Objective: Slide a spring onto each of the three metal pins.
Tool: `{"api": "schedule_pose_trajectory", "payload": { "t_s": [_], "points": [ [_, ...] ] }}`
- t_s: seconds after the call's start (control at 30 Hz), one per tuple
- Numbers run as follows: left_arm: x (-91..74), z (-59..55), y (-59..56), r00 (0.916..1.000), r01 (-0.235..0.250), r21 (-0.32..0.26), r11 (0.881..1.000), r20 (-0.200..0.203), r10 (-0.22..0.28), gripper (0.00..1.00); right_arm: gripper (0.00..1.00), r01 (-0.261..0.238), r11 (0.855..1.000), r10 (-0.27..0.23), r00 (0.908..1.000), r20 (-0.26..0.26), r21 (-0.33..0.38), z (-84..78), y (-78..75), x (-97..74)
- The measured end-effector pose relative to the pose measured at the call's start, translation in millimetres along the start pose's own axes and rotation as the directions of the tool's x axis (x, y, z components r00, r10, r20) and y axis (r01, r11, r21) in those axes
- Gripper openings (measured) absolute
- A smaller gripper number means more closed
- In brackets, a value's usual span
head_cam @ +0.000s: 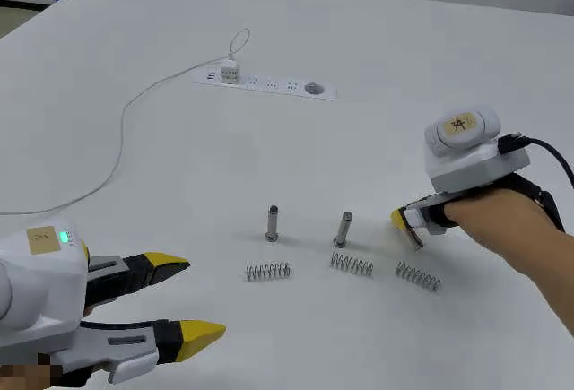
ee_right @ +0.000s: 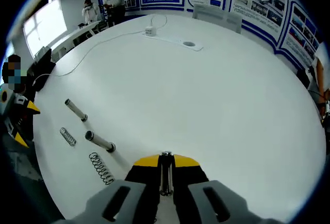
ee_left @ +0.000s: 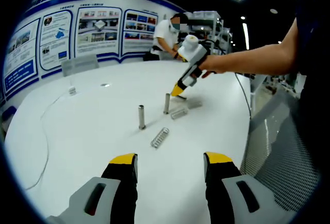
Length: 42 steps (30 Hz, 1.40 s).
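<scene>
Right tongs [ee_right: 165, 168] were clamped shut on the third pin [ee_right: 165, 180]. Left tongs [head_cam: 202, 297] gaped wide and empty, low over the bench [head_cam: 377, 40]. Left-hand pin [head_cam: 272, 223] and middle pin [head_cam: 343, 229], slim bright metal, stood upright. The springs [head_cam: 352, 264] lay loose in a row just in front. I judged none threaded yet. Next: line a coil's bore up with a pin.

My left gripper [head_cam: 202, 297] and right gripper [head_cam: 408, 224] are both white-grey with black jaws and bright yellow tips. Table [head_cam: 359, 40] is plain white, so's the power strip [head_cam: 269, 83] on it. The pins [head_cam: 272, 223] and the springs [head_cam: 268, 271] just beside them are all shiny silver.
</scene>
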<state>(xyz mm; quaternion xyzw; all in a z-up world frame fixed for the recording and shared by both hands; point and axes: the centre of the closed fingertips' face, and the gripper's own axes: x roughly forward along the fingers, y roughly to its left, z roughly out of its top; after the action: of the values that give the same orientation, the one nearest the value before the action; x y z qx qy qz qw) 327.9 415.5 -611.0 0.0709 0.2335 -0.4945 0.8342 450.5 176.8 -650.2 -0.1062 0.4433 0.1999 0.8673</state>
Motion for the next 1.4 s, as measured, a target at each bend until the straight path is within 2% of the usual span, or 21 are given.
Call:
{"api": "schedule_pose_trajectory", "payload": {
  "t_s": [0.27, 0.6, 0.97, 1.27, 1.4],
  "points": [
    [2.5, 5.3, -5.1, 0.9999, 0.011, 0.015, 1.0, 0.008, -0.011, 0.53, 0.09, 0.014, 1.0, -0.015, 0.9984, 0.054, 0.017, -1.0, 1.3, -22.2],
    [-0.5, 7.8, -7.1, 0.9999, 0.007, 0.023, 1.0, 0.011, -0.007, 0.53, 0.09, 0.025, 0.999, -0.028, 0.9963, 0.081, 0.031, -14.0, 5.1, -33.2],
    [0.6, 8.7, -9.0, 0.9999, 0.009, 0.029, 1.0, 0.008, -0.009, 0.53, 0.09, 0.03, 0.999, -0.032, 0.9965, 0.078, 0.027, -22.3, 4.6, -37.6],
    [1.3, 8.6, -9.3, 0.9999, 0.01, 0.028, 1.0, 0.008, -0.01, 0.53, 0.09, 0.024, 1.0, -0.023, 0.9965, 0.08, -0.002, -21.8, 5.0, -35.8],
    [0.8, 8.4, -8.8, 0.9999, 0.008, 0.026, 1.0, 0.009, -0.008, 0.53, 0.13, 0.022, 1.0, -0.021, 0.9959, 0.088, -0.017, -22.2, 8.2, -37.3]
  ]
}}
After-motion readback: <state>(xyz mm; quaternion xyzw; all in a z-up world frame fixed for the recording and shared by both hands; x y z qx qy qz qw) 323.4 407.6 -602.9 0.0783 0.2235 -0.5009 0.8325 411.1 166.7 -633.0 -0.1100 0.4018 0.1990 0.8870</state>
